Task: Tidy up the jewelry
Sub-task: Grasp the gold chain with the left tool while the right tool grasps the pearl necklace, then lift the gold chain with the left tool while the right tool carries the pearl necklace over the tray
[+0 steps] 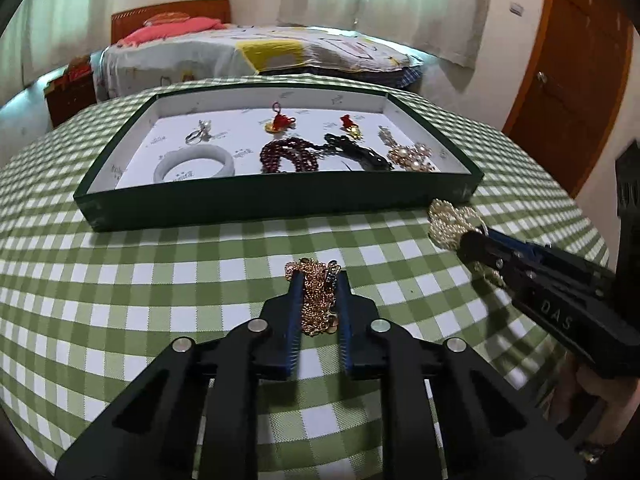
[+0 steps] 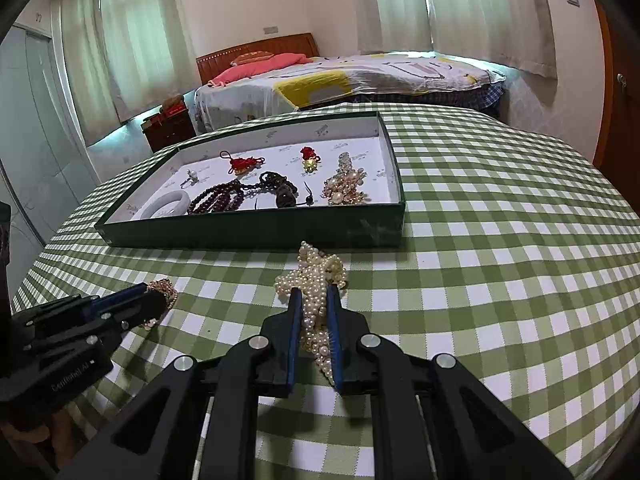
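Note:
My left gripper (image 1: 316, 276) is shut on a bundled gold chain necklace (image 1: 316, 300), held just above the checked tablecloth in front of the green tray (image 1: 280, 204). My right gripper (image 2: 314, 294) is shut on a bunched pearl necklace (image 2: 316, 276), near the tray's front right corner. In the left wrist view the right gripper (image 1: 464, 236) shows at the right with the pearls (image 1: 448, 220). In the right wrist view the left gripper (image 2: 166, 296) shows at the lower left with the gold chain (image 2: 164, 290). The tray (image 2: 256, 232) holds a white bangle (image 1: 194, 164), a ring (image 1: 198, 134), dark red beads (image 1: 288, 156), black beads (image 1: 356, 152), red-tasselled charms (image 1: 280, 122) and a pearl-and-gold piece (image 1: 412, 156).
The table wears a green-and-white checked cloth (image 1: 160, 272). A bed (image 1: 248, 54) stands behind the table, with a small wooden cabinet (image 1: 70, 94) at its left and a wooden door (image 1: 572, 80) at the right. Curtained windows line the back wall.

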`<state>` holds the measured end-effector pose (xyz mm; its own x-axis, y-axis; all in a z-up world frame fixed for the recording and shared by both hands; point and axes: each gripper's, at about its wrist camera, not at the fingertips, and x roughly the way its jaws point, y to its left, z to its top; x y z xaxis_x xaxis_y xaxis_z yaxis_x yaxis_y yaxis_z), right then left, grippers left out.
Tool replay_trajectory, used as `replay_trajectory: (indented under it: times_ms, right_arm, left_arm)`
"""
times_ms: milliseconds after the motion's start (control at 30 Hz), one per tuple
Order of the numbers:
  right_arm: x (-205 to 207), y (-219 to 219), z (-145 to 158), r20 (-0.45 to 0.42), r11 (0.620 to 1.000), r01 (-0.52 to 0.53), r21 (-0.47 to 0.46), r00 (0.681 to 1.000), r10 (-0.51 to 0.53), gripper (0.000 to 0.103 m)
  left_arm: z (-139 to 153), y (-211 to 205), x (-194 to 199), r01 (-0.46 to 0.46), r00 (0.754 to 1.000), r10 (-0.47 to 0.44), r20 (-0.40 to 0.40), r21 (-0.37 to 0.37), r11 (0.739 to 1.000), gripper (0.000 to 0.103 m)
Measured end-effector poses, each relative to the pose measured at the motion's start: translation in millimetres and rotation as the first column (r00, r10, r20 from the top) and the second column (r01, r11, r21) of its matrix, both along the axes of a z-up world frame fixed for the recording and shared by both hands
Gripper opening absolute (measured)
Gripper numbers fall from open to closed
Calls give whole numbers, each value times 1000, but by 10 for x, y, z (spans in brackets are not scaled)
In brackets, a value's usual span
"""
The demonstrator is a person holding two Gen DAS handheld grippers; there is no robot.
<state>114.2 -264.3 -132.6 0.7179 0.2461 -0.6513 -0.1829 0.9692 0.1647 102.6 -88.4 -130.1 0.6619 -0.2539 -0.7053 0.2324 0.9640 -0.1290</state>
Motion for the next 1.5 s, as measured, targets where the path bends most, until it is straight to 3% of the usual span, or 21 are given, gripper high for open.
replay_trajectory:
  times_ms: [467,1500]
  right_arm:
    - [-16,30,31,12,1000,-6,0,1000,6,13]
    - [-190,167,451,123,999,-31,-12,992,33,13]
  left_arm:
    - [102,141,-40,-19,1000,20,11,-41,999,10]
    - [681,339,-175,-34,984,46,174,-73,997,10]
